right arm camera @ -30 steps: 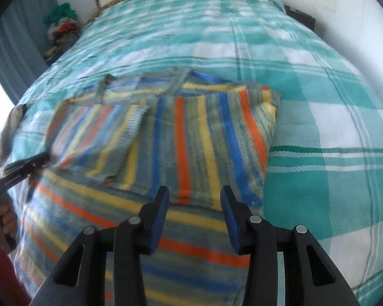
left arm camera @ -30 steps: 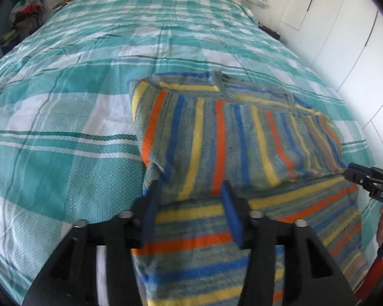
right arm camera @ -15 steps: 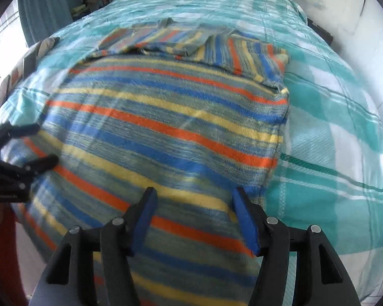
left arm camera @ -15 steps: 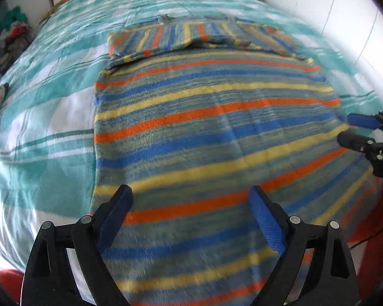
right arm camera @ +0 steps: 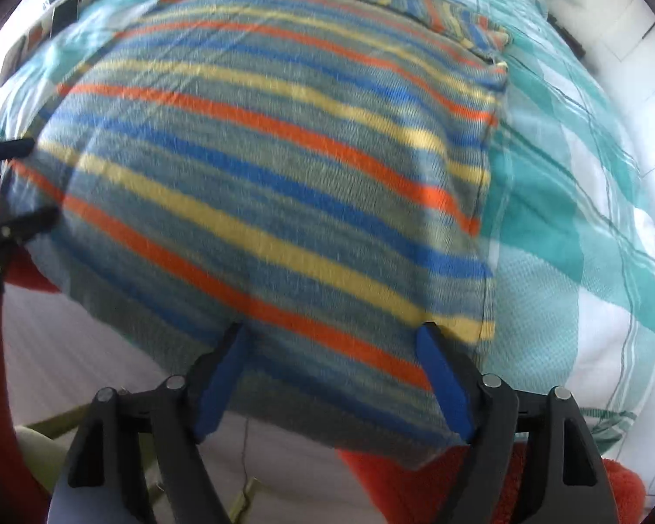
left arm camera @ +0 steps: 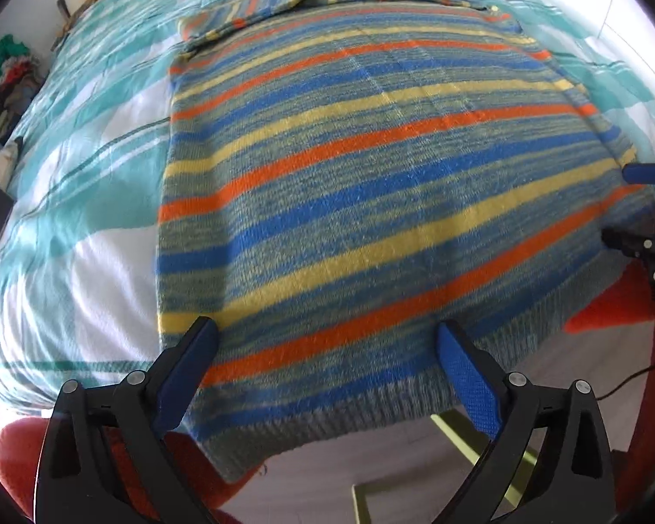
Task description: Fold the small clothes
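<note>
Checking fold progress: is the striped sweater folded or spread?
Partly folded: the striped sweater has sleeves folded in at the far end; its body lies spread, hem overhanging the bed.

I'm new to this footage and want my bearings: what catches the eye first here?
A striped sweater in orange, blue and yellow fills the middle, spread on a teal checked bedspread, its hem hanging off the near edge. The left gripper and right gripper stand open over that hem, jaws just opened wider.

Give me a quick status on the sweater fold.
Left gripper and right gripper open, jaws just widened, nothing pinched. Striped sweater flat on bed, sleeves folded in, hem overhanging the edge. Nothing in the way.
</note>
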